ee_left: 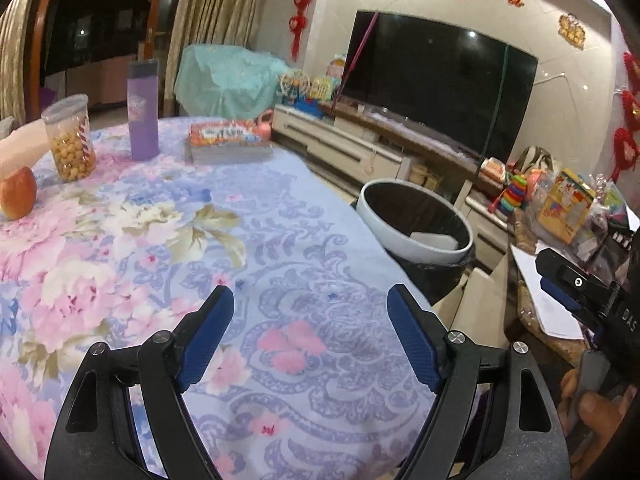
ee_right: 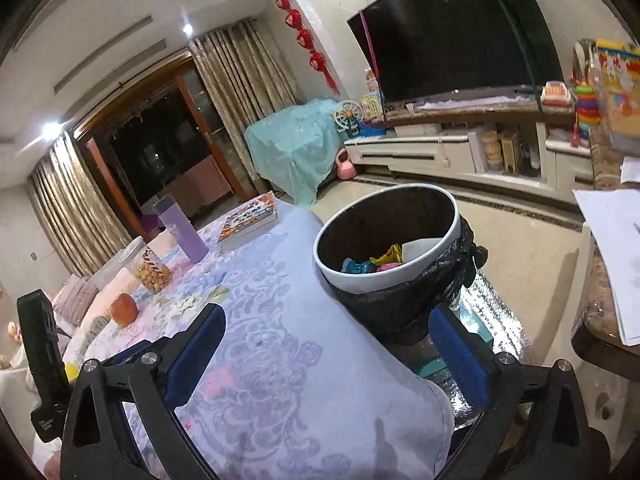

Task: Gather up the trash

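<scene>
Left wrist view: the left gripper (ee_left: 310, 332) hangs over the floral tablecloth (ee_left: 160, 240), jaws spread wide, nothing between them. The trash bin (ee_left: 416, 248) stands just off the table's edge. Right wrist view: the right gripper (ee_right: 326, 356) is released too, jaws wide and bare, above the table corner; colourful wrappers (ee_right: 374, 264) lie inside the bin (ee_right: 360, 280), beside a white scrap.
</scene>
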A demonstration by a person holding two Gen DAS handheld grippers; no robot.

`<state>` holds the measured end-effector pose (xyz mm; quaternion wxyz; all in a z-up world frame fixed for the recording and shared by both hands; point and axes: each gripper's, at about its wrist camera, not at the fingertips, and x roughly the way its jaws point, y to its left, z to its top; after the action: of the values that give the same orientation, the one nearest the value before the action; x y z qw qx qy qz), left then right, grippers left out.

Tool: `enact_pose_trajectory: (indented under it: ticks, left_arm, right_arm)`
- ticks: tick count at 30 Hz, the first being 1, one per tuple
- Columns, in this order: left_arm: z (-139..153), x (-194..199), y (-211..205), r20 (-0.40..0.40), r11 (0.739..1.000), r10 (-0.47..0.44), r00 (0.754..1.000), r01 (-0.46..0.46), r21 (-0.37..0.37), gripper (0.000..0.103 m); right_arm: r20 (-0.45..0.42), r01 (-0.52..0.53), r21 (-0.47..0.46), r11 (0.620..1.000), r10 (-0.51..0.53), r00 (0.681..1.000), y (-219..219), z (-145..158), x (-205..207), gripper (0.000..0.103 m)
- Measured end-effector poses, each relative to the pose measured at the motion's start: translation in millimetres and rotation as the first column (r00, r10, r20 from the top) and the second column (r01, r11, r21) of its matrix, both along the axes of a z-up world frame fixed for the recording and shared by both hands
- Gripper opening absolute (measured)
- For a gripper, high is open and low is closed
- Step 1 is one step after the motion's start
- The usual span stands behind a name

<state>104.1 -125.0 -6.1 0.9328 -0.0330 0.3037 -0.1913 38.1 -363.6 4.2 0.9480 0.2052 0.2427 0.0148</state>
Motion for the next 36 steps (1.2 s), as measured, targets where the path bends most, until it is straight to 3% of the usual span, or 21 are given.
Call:
enact_pose_trajectory:
  ticks: [2,6,9,18,24,36]
  left_arm:
    - [8.4,-12.6,3.1,0.049,1.000,-0.004,0.999,0.004,-0.008,0.085]
    - [20.8,-43.1,7.7,0.178,0.999,0.030,0.984,-0.033,0.013,0.103]
    - [18.6,-57.3,11.7,0.229,0.996,0.067,0.971,-0.077,0.033,0.103]
    - [-5.5,-71.9,23.9,0.224,0.991,0.103,0.969,-0.118,0.057,0.103]
    - [-3.5,-86.7,26.1,0.276,0.985,0.139,0.951,-0.161,0.062,0.103]
    - [-3.8,-97.6,26.3,0.300,0.980,0.157,0.941,-0.187,0.073,0.103]
  right_arm:
    - [0.010,0.006,-0.025,1.000,-0.006,1.000,5.0,7.8,-5.3,0.102]
    - [0.100,0.053,-0.130,0.990,-0.040,0.994,18.7,29.9,-28.6,0.103]
    - [0.180,0.106,-0.225,0.969,-0.065,0.981,31.1,34.7,-46.2,0.103]
    - [0.192,0.123,-0.256,0.959,-0.074,0.979,46.6,-0.2,-62.7,0.103]
    - [0.217,0.126,-0.278,0.952,-0.065,0.974,52.1,-3.8,-72.5,0.103]
    - [0.211,0.126,-0.276,0.953,-0.068,0.975,50.4,-11.8,-78.7,0.103]
